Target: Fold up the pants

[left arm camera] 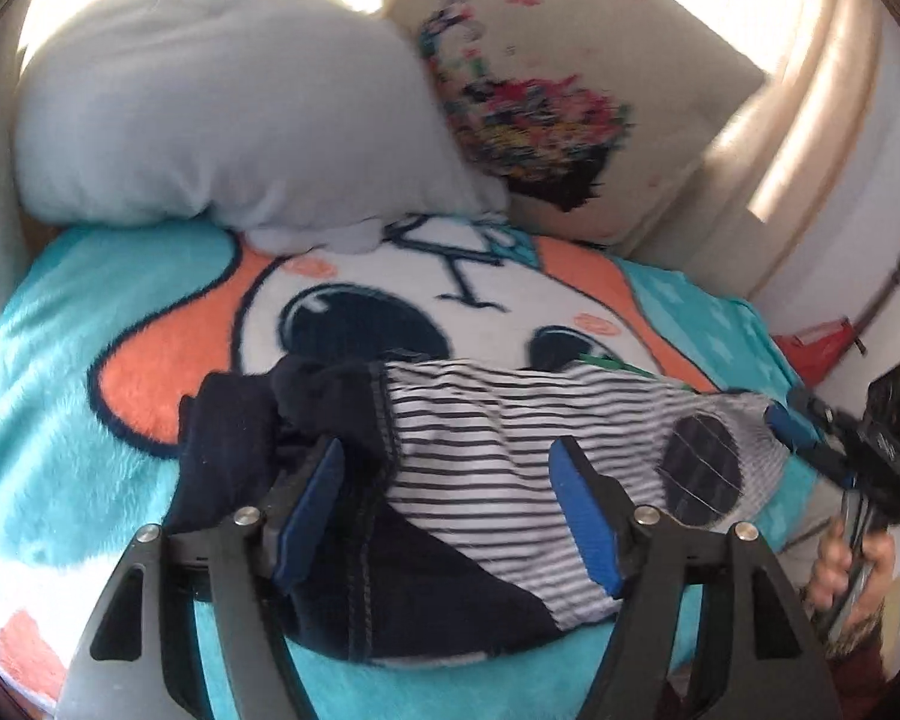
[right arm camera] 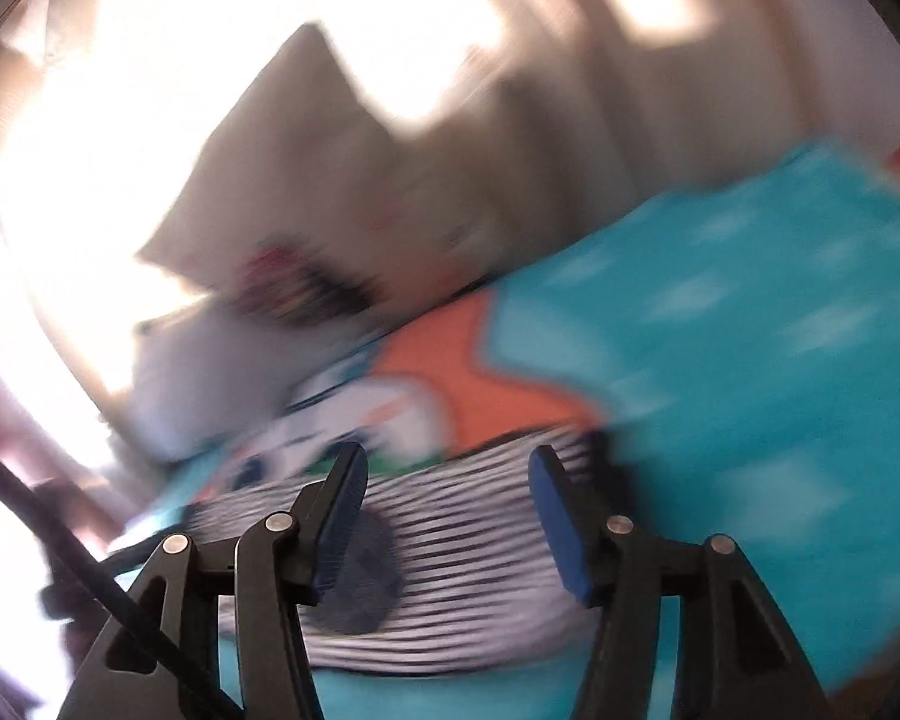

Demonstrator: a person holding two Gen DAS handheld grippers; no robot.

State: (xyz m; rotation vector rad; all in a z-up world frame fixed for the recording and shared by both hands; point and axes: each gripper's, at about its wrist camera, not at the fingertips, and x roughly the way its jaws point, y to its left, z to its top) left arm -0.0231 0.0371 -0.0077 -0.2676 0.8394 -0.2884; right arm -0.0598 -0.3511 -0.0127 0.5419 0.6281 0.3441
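The pants [left arm camera: 480, 468] are small, white with dark stripes, a navy waist part at the left and a dark round knee patch [left arm camera: 702, 468]. They lie bunched on a turquoise cartoon blanket [left arm camera: 90, 360]. My left gripper [left arm camera: 450, 480] is open just above them, one blue pad over the navy part, the other over the stripes. My right gripper [right arm camera: 447, 498] is open over the striped leg [right arm camera: 450, 570] beside the patch [right arm camera: 360, 576]; this view is motion-blurred. It also shows at the right edge of the left wrist view [left arm camera: 798, 426], held by a hand.
A grey pillow [left arm camera: 228, 120] and a cream embroidered pillow [left arm camera: 570, 90] lean at the head of the bed. A red object [left arm camera: 822, 342] lies off the bed's right side. Curtains and a bright window stand behind.
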